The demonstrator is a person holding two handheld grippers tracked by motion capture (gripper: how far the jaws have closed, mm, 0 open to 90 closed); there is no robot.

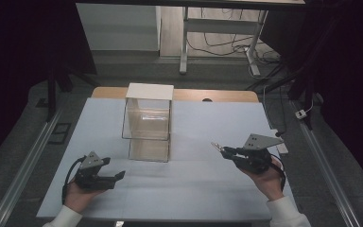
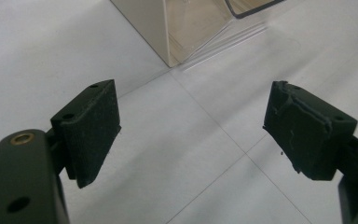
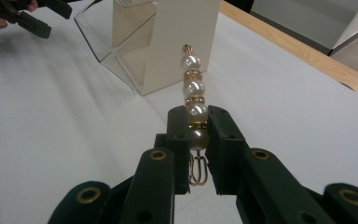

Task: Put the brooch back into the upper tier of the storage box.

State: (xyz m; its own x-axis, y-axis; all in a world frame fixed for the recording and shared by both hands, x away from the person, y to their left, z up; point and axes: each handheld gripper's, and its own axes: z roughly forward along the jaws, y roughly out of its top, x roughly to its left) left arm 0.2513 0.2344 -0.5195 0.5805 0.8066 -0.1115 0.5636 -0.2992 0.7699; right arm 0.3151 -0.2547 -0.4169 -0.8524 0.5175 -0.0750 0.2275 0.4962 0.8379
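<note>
**Around the work surface**

A white sheet (image 1: pixel 208 189) covers the table, with a strip of wooden edge (image 1: pixel 217 96) bare along its far side. At upper centre stand white desk legs (image 1: pixel 184 47) among loose cables (image 1: pixel 227 45). A metal rail (image 1: pixel 23 170) runs along the floor at lower left, and a small white plug (image 1: pixel 301 114) lies at right.

A clear, glossy plastic box (image 1: pixel 147 125) with a matt cream panel stands on the smooth, matt white table (image 1: pixel 208 179), whose far edge shows bare wood, while glossy pearl beads (image 3: pixel 194 112) with gold-coloured metal links gleam between matt black, slightly rough pads (image 3: pixel 224 144).
</note>
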